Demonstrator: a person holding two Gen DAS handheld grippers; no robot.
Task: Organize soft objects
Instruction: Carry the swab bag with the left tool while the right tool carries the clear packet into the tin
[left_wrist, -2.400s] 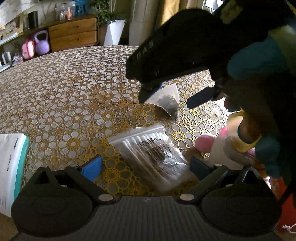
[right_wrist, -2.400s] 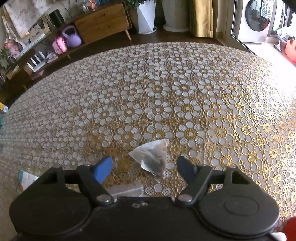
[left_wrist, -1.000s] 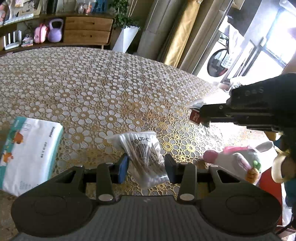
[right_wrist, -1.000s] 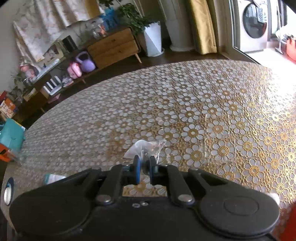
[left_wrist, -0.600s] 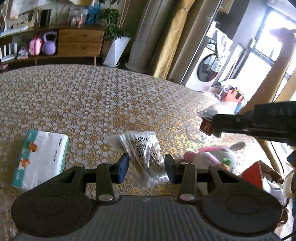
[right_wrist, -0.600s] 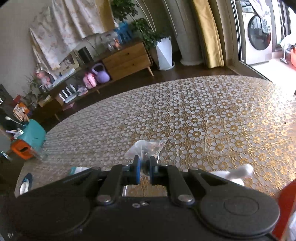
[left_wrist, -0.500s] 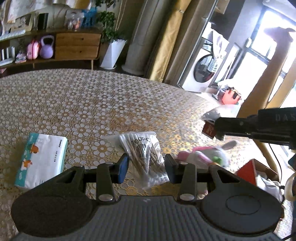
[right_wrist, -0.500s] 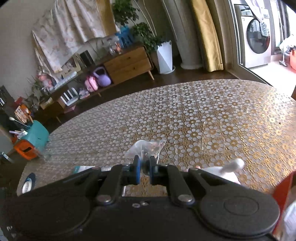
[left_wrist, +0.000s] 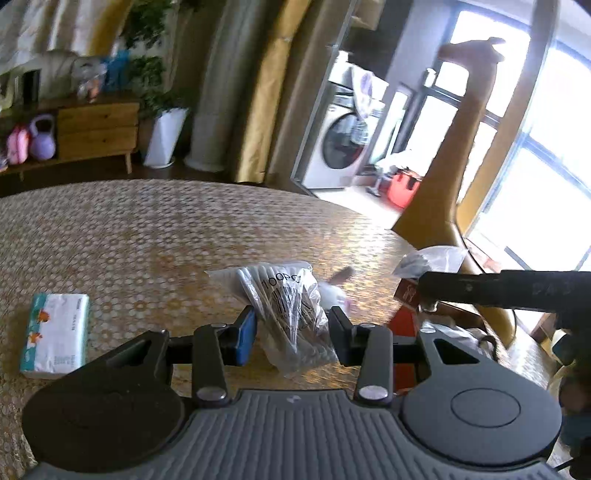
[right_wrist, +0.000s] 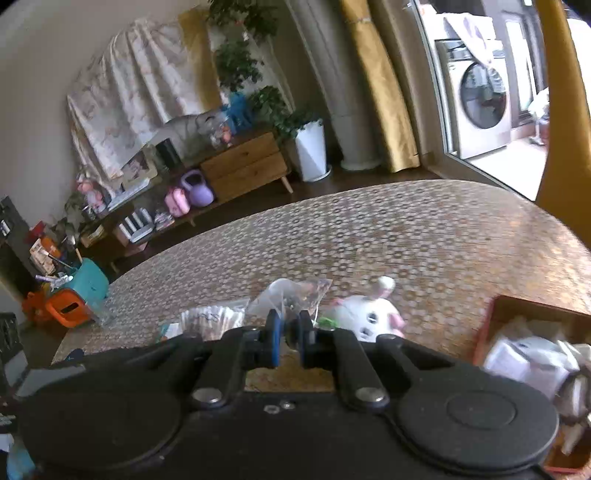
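My left gripper (left_wrist: 291, 332) is shut on a clear bag of cotton swabs (left_wrist: 288, 299) and holds it above the table. My right gripper (right_wrist: 289, 341) is shut on a small clear sachet (right_wrist: 291, 295), also lifted; the sachet also shows in the left wrist view (left_wrist: 428, 260) at the tip of the right gripper (left_wrist: 424, 291). A white and pink plush toy (right_wrist: 369, 314) lies on the table just beyond the right gripper. A tissue pack (left_wrist: 55, 334) lies at the left.
A red-walled box (right_wrist: 517, 306) with white items inside stands at the right of the table. The table (left_wrist: 147, 229) has a gold floral cloth. A yellow chair back (left_wrist: 447, 206) rises past the table's right edge.
Both grippers closed on their bags on the table, then lifted them. Both have risen and swung right, bringing the plush toy and the red box into view.
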